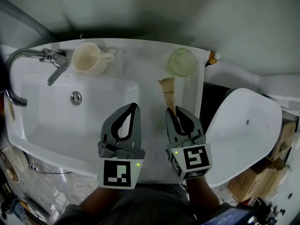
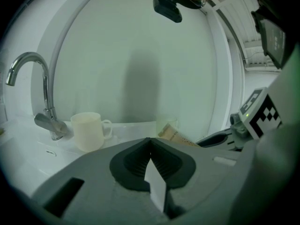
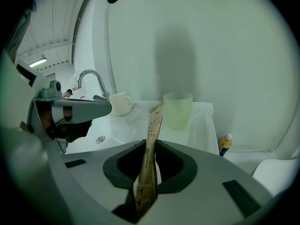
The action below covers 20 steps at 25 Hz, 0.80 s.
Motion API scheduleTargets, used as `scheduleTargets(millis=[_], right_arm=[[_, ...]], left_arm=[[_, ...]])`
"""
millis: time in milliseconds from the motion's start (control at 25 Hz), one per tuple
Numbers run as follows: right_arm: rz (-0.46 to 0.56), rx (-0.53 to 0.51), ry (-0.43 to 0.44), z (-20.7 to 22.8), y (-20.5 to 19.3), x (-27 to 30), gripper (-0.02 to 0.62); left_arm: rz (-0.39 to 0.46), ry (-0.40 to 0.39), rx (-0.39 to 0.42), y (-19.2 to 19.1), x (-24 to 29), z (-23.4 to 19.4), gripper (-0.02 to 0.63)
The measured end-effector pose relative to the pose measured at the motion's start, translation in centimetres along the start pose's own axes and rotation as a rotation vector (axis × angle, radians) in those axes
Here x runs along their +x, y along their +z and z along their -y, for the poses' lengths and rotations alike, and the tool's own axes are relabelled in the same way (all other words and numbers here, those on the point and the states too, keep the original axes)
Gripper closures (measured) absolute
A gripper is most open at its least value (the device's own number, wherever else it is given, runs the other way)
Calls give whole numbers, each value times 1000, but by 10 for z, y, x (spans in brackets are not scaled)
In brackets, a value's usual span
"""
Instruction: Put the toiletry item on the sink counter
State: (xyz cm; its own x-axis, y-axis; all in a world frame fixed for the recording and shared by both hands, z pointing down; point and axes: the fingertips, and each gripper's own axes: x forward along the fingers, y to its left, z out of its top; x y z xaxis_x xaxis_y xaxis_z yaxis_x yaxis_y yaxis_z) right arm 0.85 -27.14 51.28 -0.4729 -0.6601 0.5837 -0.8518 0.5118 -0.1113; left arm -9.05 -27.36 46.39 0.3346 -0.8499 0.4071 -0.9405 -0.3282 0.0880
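Note:
A tan toothpaste tube (image 1: 168, 93) (image 3: 151, 144) is clamped between the jaws of my right gripper (image 1: 172, 110) (image 3: 149, 146), its flat crimped end pointing toward the back of the sink counter (image 1: 145, 69). The tube hangs above the counter to the right of the basin (image 1: 79, 111). My left gripper (image 1: 135, 108) (image 2: 150, 142) hovers over the basin's right side, shut with nothing between its jaws. In the left gripper view the tube (image 2: 176, 135) shows at right, beside the right gripper.
A cream mug (image 1: 89, 57) (image 2: 89, 130) and a chrome faucet (image 1: 44, 60) (image 2: 40, 97) stand at the back left. A pale green cup (image 1: 183, 61) (image 3: 178, 109) sits at the back right. A small yellow bottle (image 1: 213, 57) (image 3: 226, 144) lies beyond the counter's right edge, near a white toilet (image 1: 243, 130).

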Motion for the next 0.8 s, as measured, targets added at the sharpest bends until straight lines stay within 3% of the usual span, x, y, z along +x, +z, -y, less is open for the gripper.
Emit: scheduleTargets(millis=[680,800], right_arm=[[-41,15,5,4,-8,18,535],[-45,13,13,2,-9,21,509]], left_arm=[[-22,-3,-18,-7,17,-7,595],[-21,1,-25,-8,18,-9,595]])
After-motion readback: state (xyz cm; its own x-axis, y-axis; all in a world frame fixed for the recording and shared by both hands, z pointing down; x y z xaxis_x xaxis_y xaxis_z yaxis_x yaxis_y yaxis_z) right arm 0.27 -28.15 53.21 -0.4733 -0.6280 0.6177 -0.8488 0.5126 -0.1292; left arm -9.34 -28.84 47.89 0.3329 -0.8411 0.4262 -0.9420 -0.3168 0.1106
